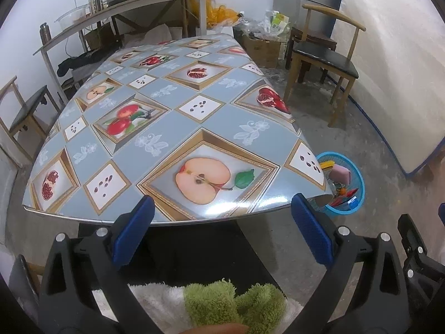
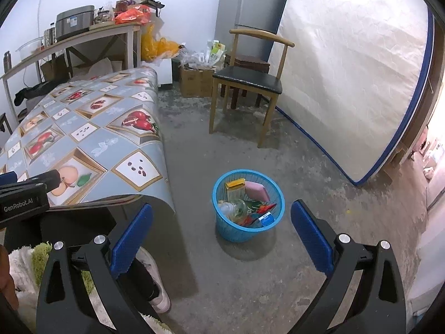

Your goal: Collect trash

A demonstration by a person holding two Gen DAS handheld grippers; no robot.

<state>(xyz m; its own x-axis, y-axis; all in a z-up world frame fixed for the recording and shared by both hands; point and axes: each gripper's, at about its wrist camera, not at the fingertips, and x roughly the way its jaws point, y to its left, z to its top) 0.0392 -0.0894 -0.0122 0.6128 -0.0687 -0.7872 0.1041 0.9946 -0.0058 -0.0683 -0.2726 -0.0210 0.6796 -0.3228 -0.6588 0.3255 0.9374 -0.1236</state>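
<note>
Left gripper point(image 1: 222, 217): jaws spread wide apart, nothing between the blue pads point(image 1: 133, 233); it hangs at the near edge of the table point(image 1: 83, 214), fingers pointing across the tabletop. Below the fingers, a fluffy green-and-white sleeve point(image 1: 222, 306) of the person holding the tool. The table carries a blue-grey oilcloth point(image 1: 172, 119) printed with apples, pomegranates and seeds; no loose item shows on it.

Right gripper point(image 2: 222, 231): jaws likewise wide apart and empty, held above the concrete floor point(image 2: 278, 264) to the right of the table, aimed downward toward the blue basket point(image 2: 236, 231). The basket stands on the floor just beside the table's near right corner, where the oilcloth hangs over the edge. Inside it lies the collected trash point(image 2: 250, 203): a yellow carton, a pink block, a clear crumpled plastic piece, red and green wrappers, and a small blue-and-white pack. In the left wrist view the same basket point(image 1: 358, 183) is partly hidden behind the table corner.

Near the right gripper's left finger, a white shoe point(image 2: 155, 286) rests on the floor. Farther out: a wooden chair point(image 2: 247, 83) with a black seat, a mattress point(image 2: 347, 83) leaning on the wall, a grey refrigerator point(image 2: 256, 8), cardboard boxes with bags, and a cluttered side table point(image 2: 69, 39) along the back wall.
</note>
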